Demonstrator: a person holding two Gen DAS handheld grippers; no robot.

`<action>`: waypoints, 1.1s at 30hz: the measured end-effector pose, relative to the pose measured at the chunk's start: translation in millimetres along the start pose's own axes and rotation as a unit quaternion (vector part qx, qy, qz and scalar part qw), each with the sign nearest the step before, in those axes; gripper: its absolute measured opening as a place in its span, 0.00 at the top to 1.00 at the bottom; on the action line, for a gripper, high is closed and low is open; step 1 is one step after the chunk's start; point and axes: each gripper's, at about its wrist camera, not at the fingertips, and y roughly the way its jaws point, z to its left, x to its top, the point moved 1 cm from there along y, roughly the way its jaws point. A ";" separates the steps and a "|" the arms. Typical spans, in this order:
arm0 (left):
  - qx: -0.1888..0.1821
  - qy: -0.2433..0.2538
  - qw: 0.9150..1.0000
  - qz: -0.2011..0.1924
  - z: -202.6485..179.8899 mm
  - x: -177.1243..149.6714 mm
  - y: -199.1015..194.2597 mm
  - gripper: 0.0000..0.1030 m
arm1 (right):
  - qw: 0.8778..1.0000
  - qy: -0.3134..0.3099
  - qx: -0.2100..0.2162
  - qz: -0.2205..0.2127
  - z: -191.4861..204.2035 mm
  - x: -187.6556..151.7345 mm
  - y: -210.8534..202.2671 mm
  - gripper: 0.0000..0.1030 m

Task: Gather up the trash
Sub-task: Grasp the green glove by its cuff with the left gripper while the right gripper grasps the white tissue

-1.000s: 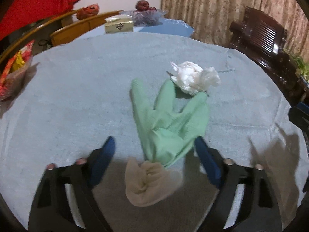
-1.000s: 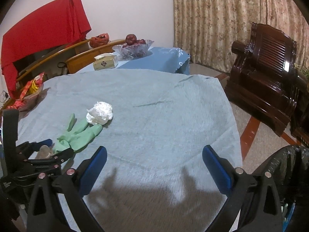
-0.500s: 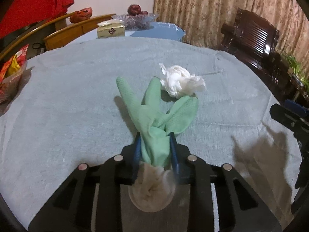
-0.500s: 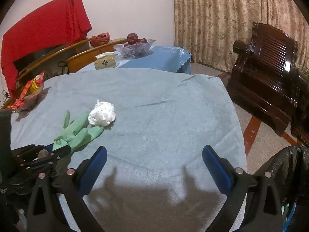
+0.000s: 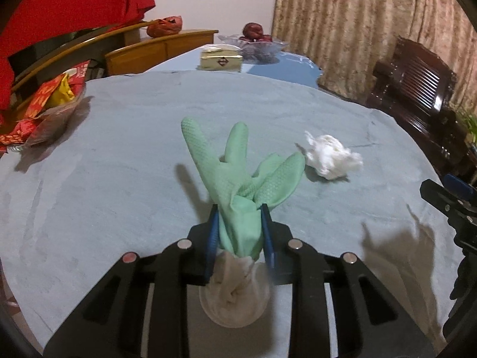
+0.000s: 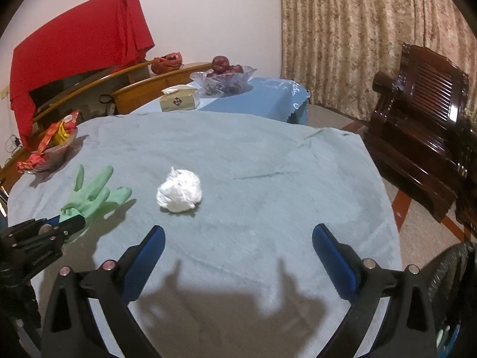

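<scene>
L wrist | left tongs (image 5: 240, 232) clamped on green glove (image 5: 238, 185) | right tongs (image 6: 238, 256) apart, nr tissue wad (image 6: 179, 191)

Glove (image 5: 238, 191): green rubber, matt, fingers pebble-textured, pale fabric-like cuff. Wad (image 6: 179, 190): crumpled white tissue paper. Table cover (image 6: 268, 155): soft grey-blue napped cloth; armchair (image 6: 423, 119): dark glossy carved wood.
</scene>
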 end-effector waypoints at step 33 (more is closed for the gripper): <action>0.046 -0.030 0.998 0.008 48.8 33.0 49.5 0.76 | 0.993 -0.044 0.064 0.093 68.7 27.1 113.6 0.55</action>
